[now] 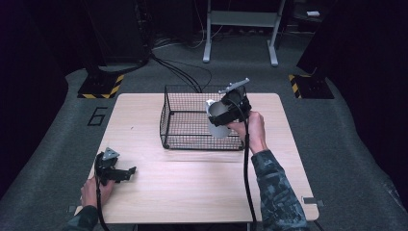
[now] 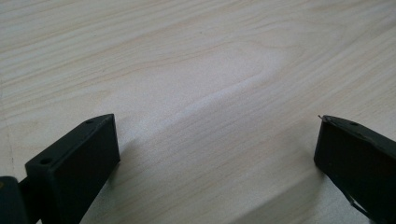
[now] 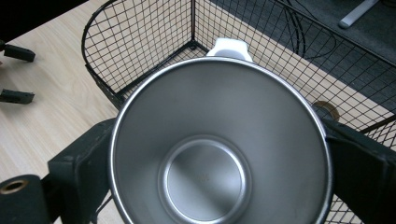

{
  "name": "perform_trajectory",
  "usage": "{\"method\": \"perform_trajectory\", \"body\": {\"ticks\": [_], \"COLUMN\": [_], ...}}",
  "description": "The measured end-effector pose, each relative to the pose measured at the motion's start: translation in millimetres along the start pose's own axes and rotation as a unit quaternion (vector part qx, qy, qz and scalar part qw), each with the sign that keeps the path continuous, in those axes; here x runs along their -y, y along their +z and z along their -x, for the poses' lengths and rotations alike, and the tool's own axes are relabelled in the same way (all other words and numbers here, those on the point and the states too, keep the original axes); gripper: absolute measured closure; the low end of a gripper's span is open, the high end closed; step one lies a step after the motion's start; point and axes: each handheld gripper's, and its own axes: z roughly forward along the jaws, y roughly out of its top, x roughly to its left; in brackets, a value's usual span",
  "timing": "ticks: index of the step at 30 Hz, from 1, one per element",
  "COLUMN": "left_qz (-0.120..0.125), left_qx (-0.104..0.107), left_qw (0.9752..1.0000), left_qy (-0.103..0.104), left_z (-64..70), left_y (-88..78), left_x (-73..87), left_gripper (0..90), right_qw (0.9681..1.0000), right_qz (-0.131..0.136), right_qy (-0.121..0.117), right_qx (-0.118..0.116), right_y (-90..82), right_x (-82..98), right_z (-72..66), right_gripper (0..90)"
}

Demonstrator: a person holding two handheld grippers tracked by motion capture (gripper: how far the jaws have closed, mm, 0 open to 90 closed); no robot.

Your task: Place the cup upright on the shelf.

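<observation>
The right gripper (image 1: 222, 114) is raised over the right half of the black wire-mesh basket (image 1: 185, 126), its jaws clamped on either side of a round stainless-steel cup (image 3: 219, 147); the cup is tipped, mouth toward the gripper's camera, with a white tab (image 3: 229, 47) at its far rim — perhaps a handle, though too little of it shows to say. The basket stands at the far middle of the pale wooden table (image 1: 192, 187); the left gripper (image 1: 126, 173) rests low at the near left corner, jaws spread wide with nothing but bare wood grain between them. Around the table lies dark grey carpet (image 1: 57, 130); yellow-and-black striped plates (image 1: 101, 86) and a grey metal stand (image 1: 240, 29) sit at the far side — the room beyond is dim.
</observation>
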Motion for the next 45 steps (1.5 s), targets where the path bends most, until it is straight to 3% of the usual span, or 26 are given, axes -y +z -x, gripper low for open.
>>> {"method": "perform_trajectory", "body": {"ticks": [25,41,45], "left_qz": [0.0,0.0,0.0], "left_qx": [0.0,0.0,0.0], "left_qw": [1.0,1.0,1.0], "left_qy": [0.0,0.0,0.0], "left_z": [0.0,-0.1,-0.1], "left_y": [0.0,0.0,0.0], "left_x": [0.0,0.0,0.0], "left_gripper": [0.0,0.0,0.0], "right_qw": [0.9988,0.9949,0.9946], "right_qz": [-0.034,-0.07,-0.075], "right_qy": [0.035,0.073,0.072], "right_qx": [0.002,0.002,0.004], "right_y": [46.0,77.4,82.9], "right_x": [-21.7,-27.8,-29.5], "right_z": [22.1,37.5,39.0], "right_gripper": [5.6,5.6,5.6]}}
